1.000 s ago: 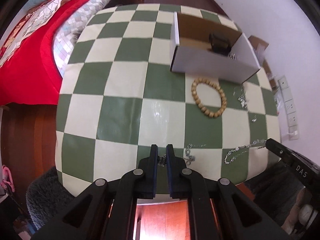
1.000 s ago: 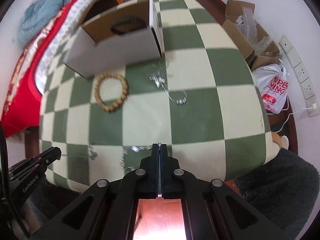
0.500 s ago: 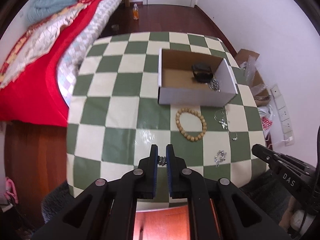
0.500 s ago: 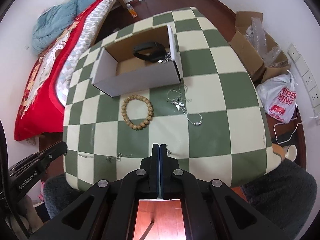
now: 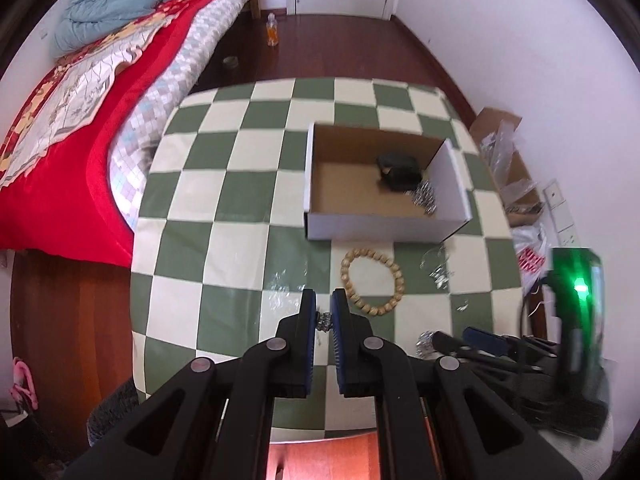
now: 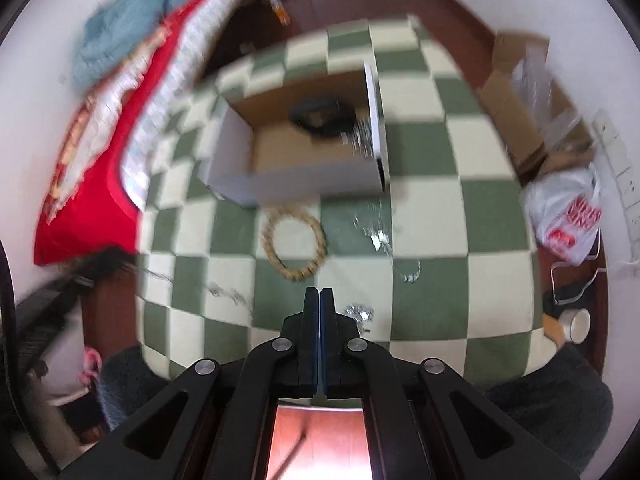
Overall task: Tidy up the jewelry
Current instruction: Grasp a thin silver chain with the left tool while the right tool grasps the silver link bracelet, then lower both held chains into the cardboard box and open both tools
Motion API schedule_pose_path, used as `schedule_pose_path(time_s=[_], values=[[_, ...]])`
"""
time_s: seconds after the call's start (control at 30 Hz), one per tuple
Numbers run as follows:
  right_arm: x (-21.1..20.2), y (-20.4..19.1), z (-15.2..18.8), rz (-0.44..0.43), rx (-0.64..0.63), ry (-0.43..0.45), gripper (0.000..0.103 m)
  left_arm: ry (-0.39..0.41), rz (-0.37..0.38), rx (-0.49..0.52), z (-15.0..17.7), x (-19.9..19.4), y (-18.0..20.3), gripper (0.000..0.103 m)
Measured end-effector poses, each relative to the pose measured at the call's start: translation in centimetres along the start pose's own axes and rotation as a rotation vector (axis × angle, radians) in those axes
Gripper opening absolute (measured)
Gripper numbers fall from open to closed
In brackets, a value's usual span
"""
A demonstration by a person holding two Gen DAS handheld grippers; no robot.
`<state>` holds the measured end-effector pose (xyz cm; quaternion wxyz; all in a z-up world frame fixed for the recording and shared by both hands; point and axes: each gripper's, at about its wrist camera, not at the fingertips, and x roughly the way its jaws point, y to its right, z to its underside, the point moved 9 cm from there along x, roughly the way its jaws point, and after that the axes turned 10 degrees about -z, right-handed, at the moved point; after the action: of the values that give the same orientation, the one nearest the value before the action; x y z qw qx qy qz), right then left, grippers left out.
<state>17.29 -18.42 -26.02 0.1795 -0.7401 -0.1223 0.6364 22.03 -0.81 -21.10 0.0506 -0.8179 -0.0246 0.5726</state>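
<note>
My left gripper (image 5: 323, 310) is shut on one end of a silver chain (image 5: 323, 321), held high above the checkered table (image 5: 224, 216). My right gripper (image 6: 320, 300) is shut on the chain's other end; a bunch of chain (image 6: 360, 314) hangs beside its fingers. The chain runs to the left gripper at the left edge of the blurred right wrist view (image 6: 224, 294). A wooden bead bracelet (image 5: 372, 282) and loose silver jewelry (image 5: 438, 270) lie in front of an open white cardboard box (image 5: 384, 228). The box holds a black band (image 5: 400, 166) and a silver chain (image 5: 424, 198).
A red-covered bed (image 5: 80, 128) runs along the table's left side. Cardboard boxes (image 6: 532, 104) and a plastic bag (image 6: 568, 216) sit on the floor to the right. A bottle (image 5: 273, 30) stands on the far floor.
Both grippers have risen well above the table, lifting the silver chain off it. The right gripper has swung in close beside the left one. The right wrist view is now motion-blurred.
</note>
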Motion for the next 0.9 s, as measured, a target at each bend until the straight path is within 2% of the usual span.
schedule_pose_path(time_s=[0.07,0.1,0.23,0.27,0.3,0.33,0.43,0.53,0.77,0.9], values=[[2.8,1.3,0.8,0.002,0.036,-0.06,0.047,-0.021,-0.009,0.001,0.6,1.0,-0.2,0.005],[4.1,1.8,1.3,0.012,0.043,-0.093,0.05,-0.034,-0.014,0.0,0.9,1.6,-0.4,0.005],[6.9,2.8,2.4,0.078,0.036,-0.149,0.051,-0.069,-0.022,-0.016,1.9,3.2,-1.2,0.005],[7.5,3.1,2.7,0.093,0.042,-0.163,0.046,-0.073,-0.021,-0.02,2.0,3.3,-1.3,0.005],[7.3,3.0,2.5,0.118,0.019,-0.129,0.039,-0.076,-0.02,-0.023,2.1,3.4,-1.5,0.005],[7.5,3.0,2.5,0.136,-0.001,-0.136,0.006,-0.076,-0.02,-0.024,2.2,3.4,-1.6,0.005],[7.4,2.9,2.7,0.144,-0.02,-0.117,0.003,-0.068,-0.012,-0.028,2.1,2.9,-1.7,0.005],[6.0,2.8,2.4,0.117,-0.012,-0.067,0.002,-0.041,-0.002,-0.026,1.4,1.5,-1.6,0.005],[-0.7,0.4,1.0,0.022,-0.029,0.056,0.002,0.035,0.044,-0.04,-1.0,-2.9,-1.3,0.005],[-4.2,-1.4,-1.0,-0.007,-0.052,0.112,0.002,0.079,0.065,-0.035,-2.4,-5.4,-0.9,0.005]])
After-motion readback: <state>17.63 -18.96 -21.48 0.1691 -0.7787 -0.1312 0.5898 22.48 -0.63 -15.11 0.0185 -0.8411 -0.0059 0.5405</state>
